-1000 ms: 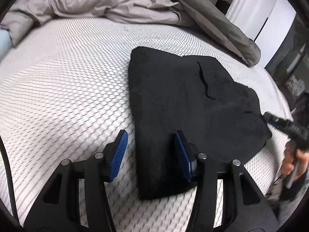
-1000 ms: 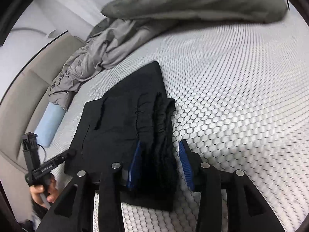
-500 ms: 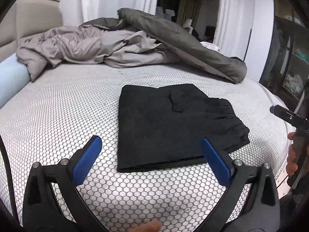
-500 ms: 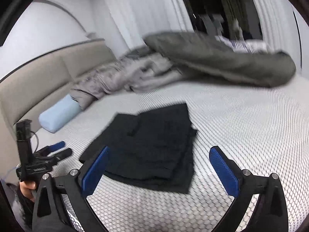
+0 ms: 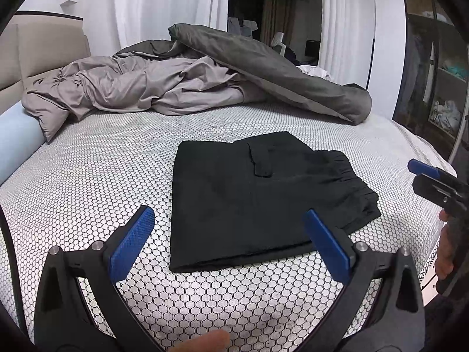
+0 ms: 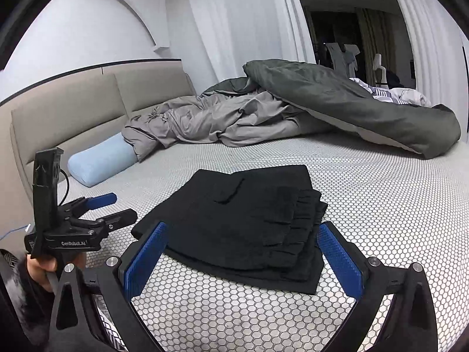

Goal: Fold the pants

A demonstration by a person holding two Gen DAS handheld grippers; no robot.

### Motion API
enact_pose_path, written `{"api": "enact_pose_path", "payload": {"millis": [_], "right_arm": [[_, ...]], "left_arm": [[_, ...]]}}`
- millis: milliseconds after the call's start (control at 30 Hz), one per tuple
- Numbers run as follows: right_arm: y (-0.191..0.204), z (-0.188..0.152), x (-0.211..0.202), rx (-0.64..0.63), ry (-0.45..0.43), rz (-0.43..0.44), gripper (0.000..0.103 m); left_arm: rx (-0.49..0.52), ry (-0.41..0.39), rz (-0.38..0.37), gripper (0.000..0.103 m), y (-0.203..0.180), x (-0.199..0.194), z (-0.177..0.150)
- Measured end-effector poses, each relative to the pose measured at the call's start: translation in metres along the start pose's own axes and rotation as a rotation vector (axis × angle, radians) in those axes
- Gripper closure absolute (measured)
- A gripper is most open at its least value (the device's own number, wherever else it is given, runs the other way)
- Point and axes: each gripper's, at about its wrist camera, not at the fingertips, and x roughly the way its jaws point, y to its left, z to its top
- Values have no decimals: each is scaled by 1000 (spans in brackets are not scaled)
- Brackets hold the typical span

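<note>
Both tongs, left (image 5: 230, 246) and right (image 6: 241, 258), are gaping wide, empty, before folded pants (image 5: 258, 202) lying on the honeycomb-patterned bed (image 5: 102, 176), below a rumpled duvet (image 5: 205, 85).

- The black pants (image 5: 258, 196) lie folded into a flat rectangle on the honeycomb-patterned mattress (image 5: 88, 176).
- The left gripper (image 5: 231, 243) hangs above the near edge, jaws spread wide, nothing between them.
- The right gripper (image 5: 433, 179) shows at the right edge, partly cut off.
- A rumpled grey duvet (image 5: 205, 85) lies behind.
- A fingertip, probably, shows at the bottom.
</note>
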Motion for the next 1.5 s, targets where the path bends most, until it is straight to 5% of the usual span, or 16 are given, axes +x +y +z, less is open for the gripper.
{"api": "enact_pose_path", "payload": {"millis": [1500], "right_arm": [[-1, -1, 6, -8, 1, -38, 0]], "left_arm": [[1, 3, 12, 1, 23, 7, 0]]}}
